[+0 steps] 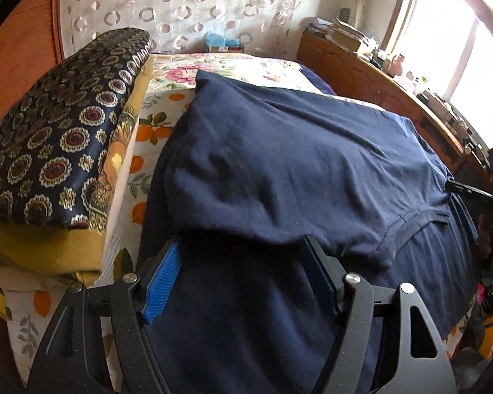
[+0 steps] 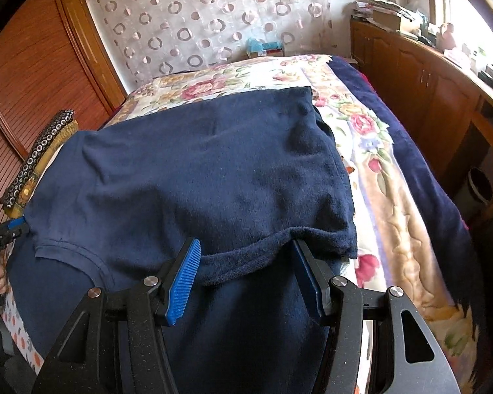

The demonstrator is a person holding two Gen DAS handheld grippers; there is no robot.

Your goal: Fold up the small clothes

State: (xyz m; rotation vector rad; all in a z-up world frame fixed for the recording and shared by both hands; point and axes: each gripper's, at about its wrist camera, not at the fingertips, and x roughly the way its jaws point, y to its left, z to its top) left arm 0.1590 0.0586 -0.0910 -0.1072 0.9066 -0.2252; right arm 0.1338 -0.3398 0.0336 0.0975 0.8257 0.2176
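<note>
A navy blue T-shirt (image 1: 295, 151) lies on the bed, its far part folded back toward me over the lower part. It also shows in the right wrist view (image 2: 213, 164). My left gripper (image 1: 243, 246) is open, its blue pads either side of the folded edge on the shirt's left. My right gripper (image 2: 246, 249) is open at the folded edge on the shirt's right. The right gripper shows at the edge of the left wrist view (image 1: 470, 190), the left gripper at the edge of the right wrist view (image 2: 13, 225). The neckline seam (image 2: 72, 252) faces me.
A stack of folded patterned dark and yellow cloths (image 1: 56, 151) lies left of the shirt. A floral bedspread (image 2: 361, 124) and a dark blanket (image 2: 420, 170) cover the bed. A wooden cabinet (image 2: 427, 88) with clutter stands on the right under the window. A curtain (image 2: 213, 16) hangs behind.
</note>
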